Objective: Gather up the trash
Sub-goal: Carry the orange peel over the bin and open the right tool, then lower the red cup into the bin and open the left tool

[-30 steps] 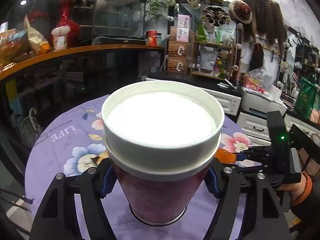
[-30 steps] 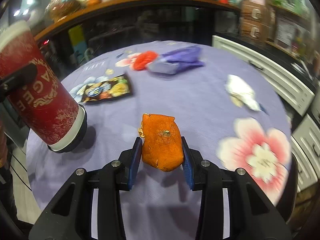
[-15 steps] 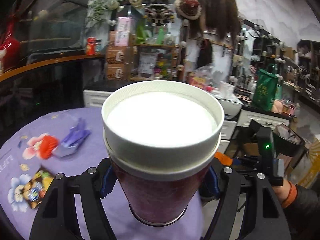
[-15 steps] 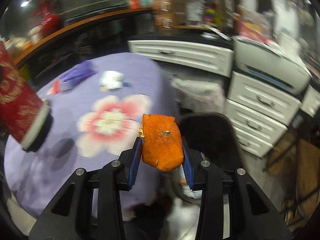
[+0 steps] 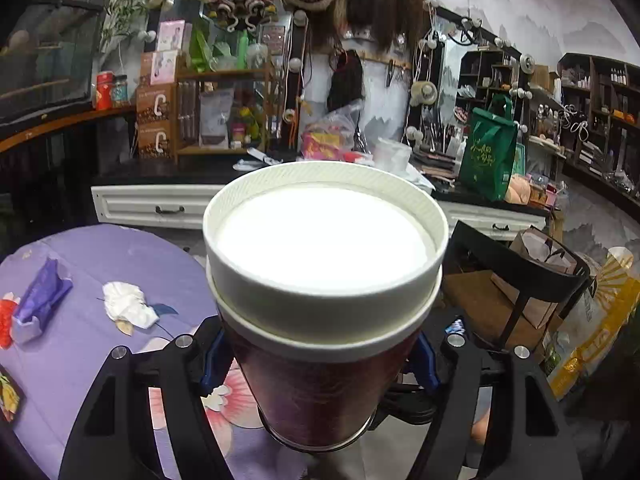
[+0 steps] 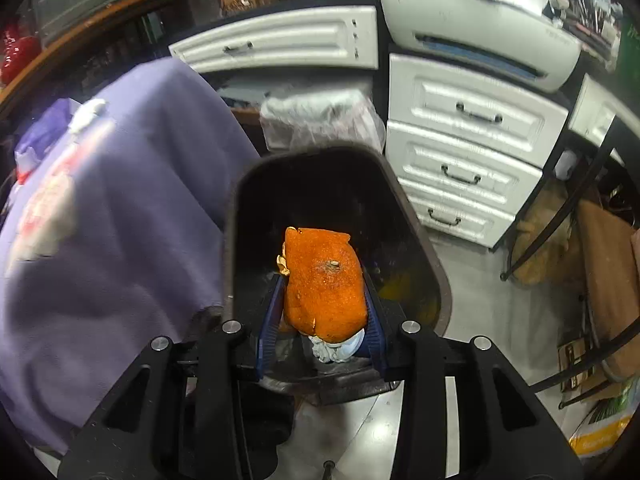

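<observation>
Step in hand: carrying two pieces of trash off the worktop [image 5: 80,360] to the black bin [image 6: 432,280] on the floor beside it; by judgement near the drop, nothing released yet.
Right gripper [image 6: 322,312]: clamped narrow on the orange peel [image 6: 326,280], blue pads pressing both flanks; pointing steeply down, with the bin's mouth right behind the peel.
Orange peel: bright orange, pitted skin, stem scar facing the camera, torn pale edge at upper left; a pale crumpled scrap shows just under it, in the grip or in the bin, cannot tell which.
Left gripper [image 5: 320,364]: spread wide around the paper cup [image 5: 324,300], pads against its dark red wall low on the body.
Paper cup: dark red sleeve, white ribbed lid on top, filling the middle of the left wrist view; upright relative to the gripper.
Bin: dark inside, some yellowish trash at the bottom right; standing past the worktop's edge, before the white drawers [image 6: 460,148].
Next move: likely opening the right gripper over the bin's mouth, then bringing the cup over the same opening.
Left behind on the worktop: white crumpled tissue [image 5: 128,304], purple wrapper [image 5: 40,300] near the far edge.
</observation>
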A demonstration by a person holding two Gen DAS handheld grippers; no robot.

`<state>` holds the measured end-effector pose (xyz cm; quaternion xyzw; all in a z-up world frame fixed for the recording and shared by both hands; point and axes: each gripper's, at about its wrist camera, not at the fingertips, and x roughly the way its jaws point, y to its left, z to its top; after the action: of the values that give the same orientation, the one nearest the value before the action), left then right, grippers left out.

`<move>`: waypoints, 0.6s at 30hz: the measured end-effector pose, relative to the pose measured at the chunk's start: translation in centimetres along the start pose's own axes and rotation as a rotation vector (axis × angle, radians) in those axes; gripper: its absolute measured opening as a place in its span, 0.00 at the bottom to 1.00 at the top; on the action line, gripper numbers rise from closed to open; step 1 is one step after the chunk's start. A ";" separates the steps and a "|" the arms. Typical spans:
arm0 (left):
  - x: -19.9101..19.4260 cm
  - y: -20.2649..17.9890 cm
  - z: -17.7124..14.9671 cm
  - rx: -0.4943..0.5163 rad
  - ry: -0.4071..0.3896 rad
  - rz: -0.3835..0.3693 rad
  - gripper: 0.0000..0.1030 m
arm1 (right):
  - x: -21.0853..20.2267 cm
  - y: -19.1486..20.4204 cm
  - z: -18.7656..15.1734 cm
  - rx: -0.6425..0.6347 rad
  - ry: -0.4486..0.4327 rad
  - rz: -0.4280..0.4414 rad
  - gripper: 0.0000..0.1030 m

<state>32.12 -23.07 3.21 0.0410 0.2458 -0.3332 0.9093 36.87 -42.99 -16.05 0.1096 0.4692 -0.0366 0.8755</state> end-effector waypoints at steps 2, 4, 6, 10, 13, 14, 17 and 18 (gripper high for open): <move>1.0 -0.5 -0.5 0.001 0.026 -0.006 0.68 | 1.6 -0.2 -0.3 0.011 0.020 0.003 0.37; 1.8 -0.7 -0.8 0.006 0.045 -0.011 0.68 | 3.1 -0.4 -0.5 0.023 0.037 0.005 0.38; 2.2 -0.9 -1.1 0.013 0.058 -0.014 0.68 | 4.2 -0.7 -0.6 0.035 0.051 0.005 0.38; 3.4 -1.3 -1.7 0.012 0.085 -0.021 0.68 | 5.8 -1.6 -0.9 0.071 0.063 -0.004 0.42; 4.1 -1.7 -2.0 0.016 0.100 -0.022 0.68 | 6.3 -2.0 -0.9 0.082 0.071 -0.004 0.52; 4.3 -1.9 -2.1 0.021 0.104 -0.023 0.68 | 6.3 -2.0 -0.9 0.079 0.067 -0.010 0.56; 5.1 -2.2 -2.4 0.026 0.114 -0.023 0.68 | 5.7 -2.1 -1.0 0.076 0.049 -0.013 0.56; 5.3 -2.3 -2.5 0.025 0.118 -0.023 0.68 | 5.4 -2.2 -1.1 0.078 0.042 -0.014 0.56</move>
<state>33.14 -27.39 -1.25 0.0691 0.2954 -0.3435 0.8888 38.63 -44.67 -21.42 0.1410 0.4865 -0.0584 0.8602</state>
